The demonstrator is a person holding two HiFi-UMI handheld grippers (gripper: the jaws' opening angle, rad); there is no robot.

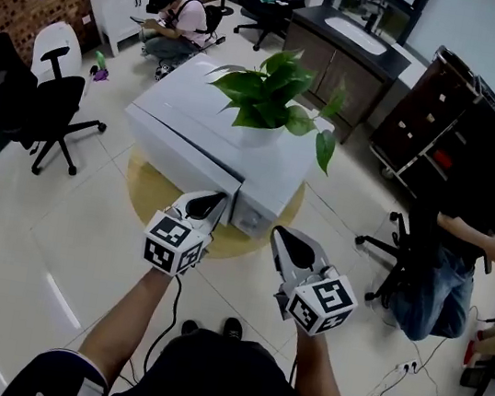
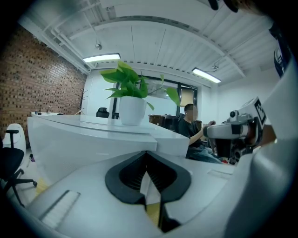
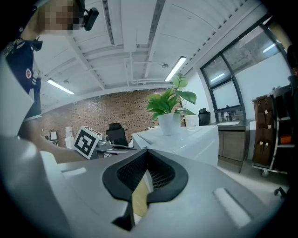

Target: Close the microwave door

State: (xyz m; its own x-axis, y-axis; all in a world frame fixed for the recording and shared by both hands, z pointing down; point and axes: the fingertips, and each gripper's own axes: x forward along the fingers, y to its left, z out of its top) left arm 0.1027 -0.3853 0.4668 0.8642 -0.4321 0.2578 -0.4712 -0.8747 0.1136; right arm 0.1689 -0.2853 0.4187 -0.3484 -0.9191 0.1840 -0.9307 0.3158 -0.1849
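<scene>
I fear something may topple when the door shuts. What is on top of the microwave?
A leafy green plant in a white pot stands on the microwave. Its leaves hide part of that top from above; nothing else shows there.

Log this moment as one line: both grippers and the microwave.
left gripper: shut, empty, near microwave front | right gripper: shut, empty | door state: unclear | plant on top

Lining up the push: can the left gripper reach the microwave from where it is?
Probably yes. The left gripper, jaws together, sits just short of the microwave's near corner with nothing between them. The plant stands on top, out of the way.
</scene>
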